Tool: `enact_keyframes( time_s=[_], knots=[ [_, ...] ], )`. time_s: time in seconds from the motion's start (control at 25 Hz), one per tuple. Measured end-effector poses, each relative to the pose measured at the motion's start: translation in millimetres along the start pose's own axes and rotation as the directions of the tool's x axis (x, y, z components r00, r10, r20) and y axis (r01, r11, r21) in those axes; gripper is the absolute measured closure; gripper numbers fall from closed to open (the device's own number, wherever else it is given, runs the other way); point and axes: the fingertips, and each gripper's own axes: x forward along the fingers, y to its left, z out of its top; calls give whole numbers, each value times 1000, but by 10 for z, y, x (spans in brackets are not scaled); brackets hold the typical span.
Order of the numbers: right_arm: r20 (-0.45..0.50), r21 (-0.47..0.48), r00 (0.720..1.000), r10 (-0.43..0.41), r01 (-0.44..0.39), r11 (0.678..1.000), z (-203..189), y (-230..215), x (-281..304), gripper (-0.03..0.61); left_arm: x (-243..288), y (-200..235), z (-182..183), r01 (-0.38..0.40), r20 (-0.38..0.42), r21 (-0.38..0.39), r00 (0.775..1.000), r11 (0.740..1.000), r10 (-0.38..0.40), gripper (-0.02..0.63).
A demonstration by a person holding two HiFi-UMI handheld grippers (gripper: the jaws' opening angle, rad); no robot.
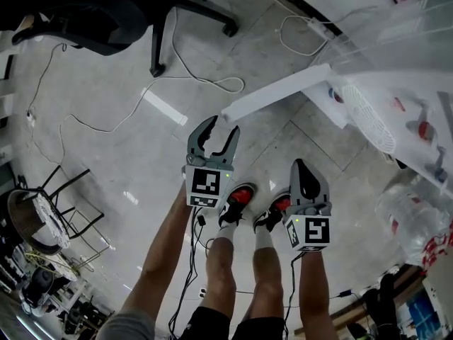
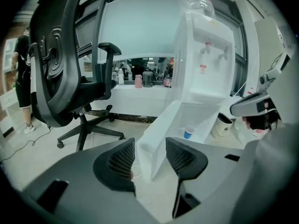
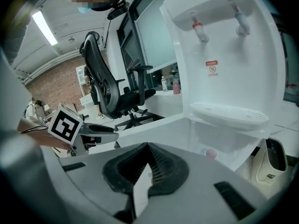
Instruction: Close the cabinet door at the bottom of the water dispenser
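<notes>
The white water dispenser stands ahead, with its bottom cabinet door swung wide open toward me. A small blue cup sits inside the cabinet. In the head view the door's top edge runs as a long white strip just beyond my left gripper. That gripper is open and empty, and in the left gripper view the door's free edge shows beyond the gap, apart from the jaws. My right gripper is shut with nothing in it, a little back from the dispenser.
A black office chair stands left of the dispenser on the pale tiled floor. Loose cables trail over the tiles. A white bin sits right of the cabinet. The person's shoes are below the grippers. A wire stool is at the left.
</notes>
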Motion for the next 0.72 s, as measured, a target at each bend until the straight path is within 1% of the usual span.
enact_keyframes(
  time_s=[0.4, 0.56, 0.72],
  knots=[
    [-6, 5, 1000, -7, 7, 1000, -39, -9, 85, 563, 208, 48, -62, 17, -24, 45, 1000, 999, -16, 403],
    [-10, 6, 1000, -13, 13, 1000, -58, -18, 77, 563, 216, 52, -72, 14, -24, 70, 1000, 997, -12, 407],
    [-10, 6, 1000, -19, 19, 1000, -78, -42, 42, 563, 211, 40, -77, 9, -28, 79, 1000, 997, -7, 410]
  ],
)
